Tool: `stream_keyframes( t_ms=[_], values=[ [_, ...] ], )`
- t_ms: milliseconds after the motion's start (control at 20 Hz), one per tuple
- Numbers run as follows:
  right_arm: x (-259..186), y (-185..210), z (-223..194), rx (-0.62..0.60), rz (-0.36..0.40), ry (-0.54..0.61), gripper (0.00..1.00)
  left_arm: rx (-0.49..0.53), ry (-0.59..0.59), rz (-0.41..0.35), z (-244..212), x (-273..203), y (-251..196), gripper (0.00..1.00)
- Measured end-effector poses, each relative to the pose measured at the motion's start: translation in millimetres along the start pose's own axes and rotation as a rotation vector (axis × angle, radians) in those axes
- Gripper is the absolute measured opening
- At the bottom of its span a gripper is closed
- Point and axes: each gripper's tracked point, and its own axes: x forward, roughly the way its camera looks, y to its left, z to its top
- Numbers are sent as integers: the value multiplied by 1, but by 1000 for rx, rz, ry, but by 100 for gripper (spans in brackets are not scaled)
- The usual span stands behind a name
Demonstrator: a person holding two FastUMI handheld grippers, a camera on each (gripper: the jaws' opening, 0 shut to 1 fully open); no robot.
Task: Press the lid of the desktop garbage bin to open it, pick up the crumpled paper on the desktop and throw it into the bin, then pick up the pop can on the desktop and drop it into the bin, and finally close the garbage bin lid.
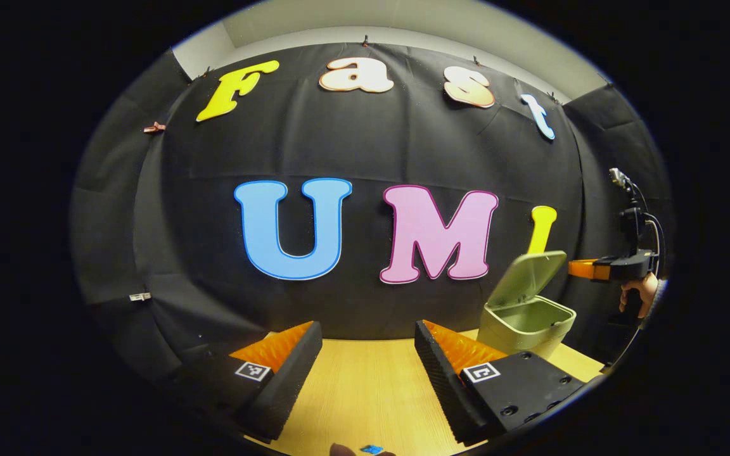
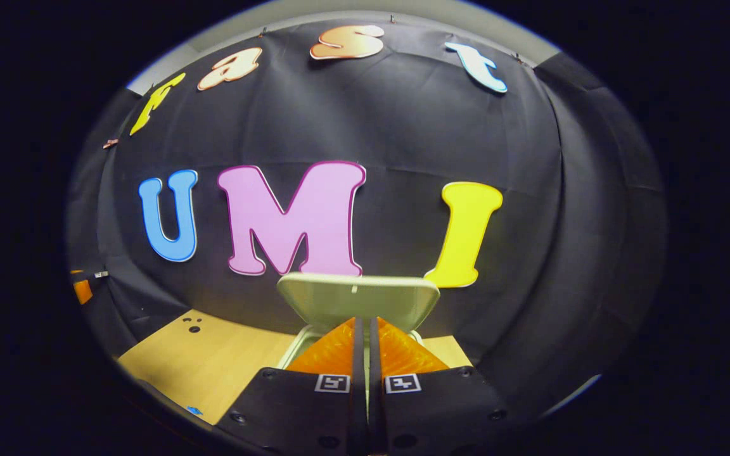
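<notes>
The pale green bin (image 1: pixel 526 323) stands on the wooden table (image 1: pixel 365 392) at the right in the left gripper view, its lid (image 1: pixel 526 278) tilted up and the inside showing. My left gripper (image 1: pixel 368 326) is open above the table, nothing between its fingers, left of the bin. The right gripper (image 1: pixel 583 269), held by a hand (image 1: pixel 637 294), hovers to the right of the raised lid. In the right gripper view my right gripper (image 2: pixel 365 329) is shut with nothing in it, its tips just in front of the upright lid (image 2: pixel 358 297) and above the bin's rim (image 2: pixel 294 351).
The black cloth wall closes in the table at the back and both sides. A small blue mark (image 1: pixel 371 449) lies on the table by its near edge. Bare wood (image 2: pixel 213 361) stretches left of the bin, with a few small dark dots (image 2: pixel 192 324).
</notes>
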Motion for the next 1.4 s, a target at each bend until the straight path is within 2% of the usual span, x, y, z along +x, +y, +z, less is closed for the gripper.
stream_keyframes(
  t_ms=[100, 150, 200, 300, 350, 500, 550, 600, 800, 950, 1250, 1300, 1350, 1400],
  values=[
    [-5, -1, 9, -3, -12, -41, 12, 2, 6, -1, -1, -3, -1, 94],
    [-17, -2, 14, -24, -20, -64, 29, 5, 8, -6, -4, -5, -1, 94],
    [-23, 1, 11, -38, -17, -65, 33, 2, 13, -16, -7, -7, -2, 95],
    [-34, 13, 4, -58, 1, -61, 66, -4, 53, -39, -28, -10, -4, 94],
    [-43, 17, 4, -61, 10, -68, 72, 1, 72, -40, -40, -12, -3, 95],
    [-62, 32, 2, -65, 27, -88, 75, 33, 141, -62, -79, -16, -3, 95],
    [-72, 37, 1, -78, 30, -94, 84, 47, 181, -88, -102, -20, -6, 95],
    [-78, 42, 2, -88, 35, -101, 86, 60, 224, -106, -128, -21, -8, 96],
    [-101, 52, 0, -99, 50, -97, 87, 91, 327, -141, -196, -28, -14, 95],
    [-116, 44, -2, -160, 61, -77, 89, 147, 417, -172, -258, -29, -23, 94],
    [-138, 26, -3, -155, 55, -60, 89, 116, 597, -114, -354, -25, -17, 85],
    [-139, 23, -3, -152, 50, -55, 88, 114, 620, -112, -364, -25, -17, 91],
    [-142, 20, -5, -149, 45, -51, 88, 111, 644, -110, -373, -25, -17, 81],
    [-143, 17, -5, -150, 41, -46, 89, 107, 670, -106, -384, -25, -17, 80]
  ],
)
